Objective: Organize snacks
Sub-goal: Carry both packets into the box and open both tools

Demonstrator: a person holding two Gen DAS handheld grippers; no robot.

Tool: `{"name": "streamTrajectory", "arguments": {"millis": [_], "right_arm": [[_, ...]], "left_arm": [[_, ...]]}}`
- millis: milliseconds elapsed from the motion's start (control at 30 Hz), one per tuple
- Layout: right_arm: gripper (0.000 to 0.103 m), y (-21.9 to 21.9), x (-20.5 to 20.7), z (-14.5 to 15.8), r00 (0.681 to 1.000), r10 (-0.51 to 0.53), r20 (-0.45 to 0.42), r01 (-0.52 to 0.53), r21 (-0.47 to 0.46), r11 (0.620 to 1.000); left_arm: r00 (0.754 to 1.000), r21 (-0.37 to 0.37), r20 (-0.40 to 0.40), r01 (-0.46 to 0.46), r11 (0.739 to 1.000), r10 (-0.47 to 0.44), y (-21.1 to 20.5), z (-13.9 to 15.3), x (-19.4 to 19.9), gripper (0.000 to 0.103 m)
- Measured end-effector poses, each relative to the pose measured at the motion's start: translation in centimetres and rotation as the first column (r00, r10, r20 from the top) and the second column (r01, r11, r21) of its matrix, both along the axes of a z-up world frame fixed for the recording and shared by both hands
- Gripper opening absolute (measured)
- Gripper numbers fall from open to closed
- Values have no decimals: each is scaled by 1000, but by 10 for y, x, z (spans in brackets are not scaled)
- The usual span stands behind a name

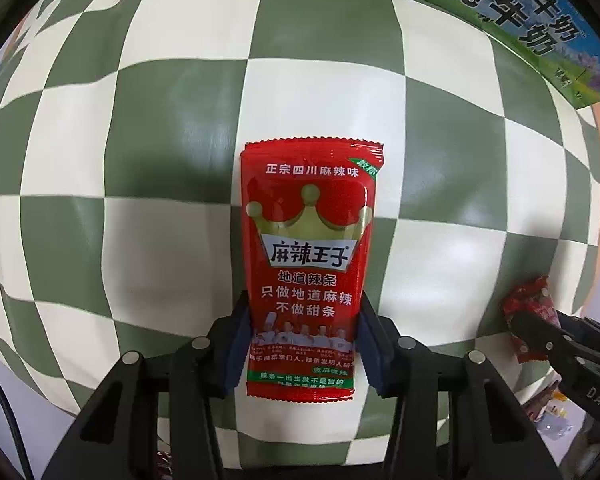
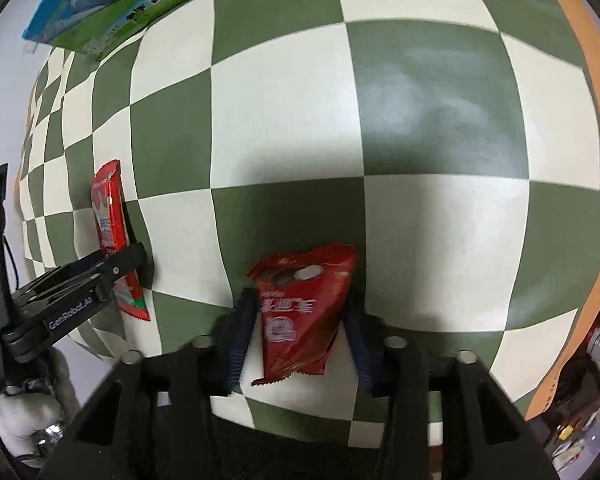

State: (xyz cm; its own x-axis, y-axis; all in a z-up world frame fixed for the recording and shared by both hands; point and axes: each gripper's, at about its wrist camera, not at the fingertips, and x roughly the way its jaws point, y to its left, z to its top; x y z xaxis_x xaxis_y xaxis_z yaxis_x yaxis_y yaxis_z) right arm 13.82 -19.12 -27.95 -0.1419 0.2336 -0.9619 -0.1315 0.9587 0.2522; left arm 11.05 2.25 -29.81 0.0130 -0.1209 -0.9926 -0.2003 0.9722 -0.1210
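**Holding a snack packet in each gripper over the checked cloth**

Standing beside the table, I see both grippers carrying a packet at once. The left gripper [image 1: 304, 356] has its two blue-padded fingers [image 1: 236, 348] closed in against the long edges of a tall red spicy-strip packet [image 1: 306, 264], gripping it near the bottom end so that most of the packet sticks out ahead over the green-and-white checked tablecloth [image 1: 180, 140]. The right gripper [image 2: 300, 340] has closed the same way on a shorter, puffier red snack bag [image 2: 300, 312], its fingers [image 2: 240, 340] pressing the sides of the lower half; the bag's top, with its hang hole, leans forward.

From the right wrist view the left gripper appears at the left edge with its packet seen side-on, so the two are near one another but apart. A milk carton box [image 2: 120, 4] with blue and green print lies at the far edge of the cloth.

Both packets look light, soft and crinkly, with glossy film that I would judge slippery. The tall one seems flat and fairly full, so a squeeze across its width should hold. The puffy bag is mostly air and will likely buckle under pressure; the crimped seam would be a firmer place to pinch. Neither looks fragile, though hard squeezing could crush the contents.
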Motion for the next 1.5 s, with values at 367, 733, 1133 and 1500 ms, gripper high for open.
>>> {"name": "streamTrajectory", "arguments": {"millis": [367, 733, 1133, 1500], "right_arm": [[48, 2, 1, 8, 994, 108, 30, -106, -69, 992], [37, -24, 9, 22, 997, 55, 55, -54, -22, 998], [37, -51, 44, 124, 981, -36, 193, 6, 151, 989], [37, -31, 134, 229, 915, -79, 397, -16, 229, 973]], "left_arm": [[998, -108, -60, -31, 994, 25, -19, -18, -9, 54], [998, -88, 51, -24, 996, 29, -40, 25, -13, 43], [938, -153, 343, 107, 982, -49, -44, 163, 44, 43], [886, -72, 445, 176, 982, -126, -9, 238, 166, 43]]}}
